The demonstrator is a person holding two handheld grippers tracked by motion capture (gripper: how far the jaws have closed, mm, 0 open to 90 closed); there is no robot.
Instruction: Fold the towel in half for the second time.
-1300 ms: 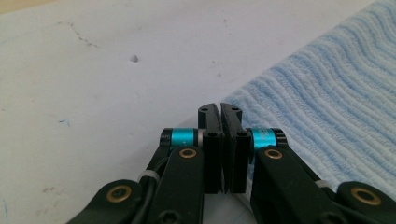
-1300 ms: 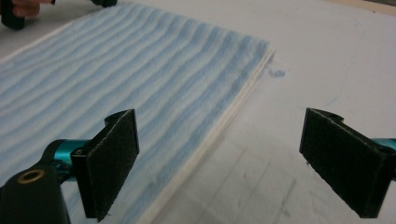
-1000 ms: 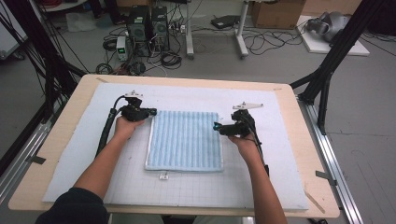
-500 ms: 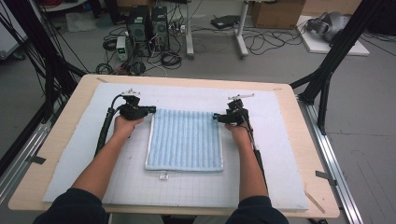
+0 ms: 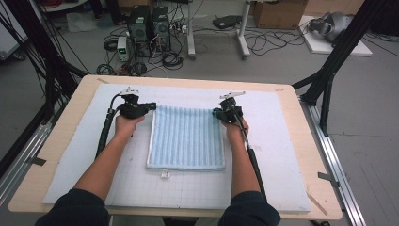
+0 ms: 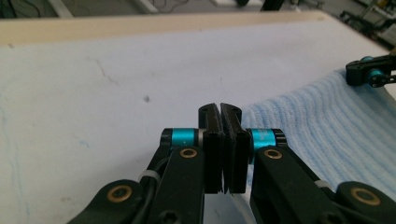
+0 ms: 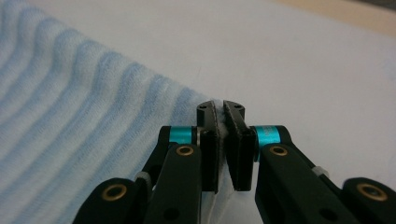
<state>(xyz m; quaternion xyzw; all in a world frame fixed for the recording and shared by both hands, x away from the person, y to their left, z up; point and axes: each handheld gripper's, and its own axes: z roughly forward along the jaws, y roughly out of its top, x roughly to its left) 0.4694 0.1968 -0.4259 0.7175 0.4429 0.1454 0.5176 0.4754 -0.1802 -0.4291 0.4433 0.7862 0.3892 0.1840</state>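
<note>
A light blue ribbed towel is lying flat on the white padded mat that is covering the wooden counter. Both forearms are reaching forward from the near edge, one along each side of the towel. The left gripper is resting at the far left corner of the towel; its fingers are pressed together, and I cannot tell if cloth is caught between them. The right gripper is sitting at the far right corner. Its jaws have just been closing, and its fingers are now pinching the towel's edge.
</note>
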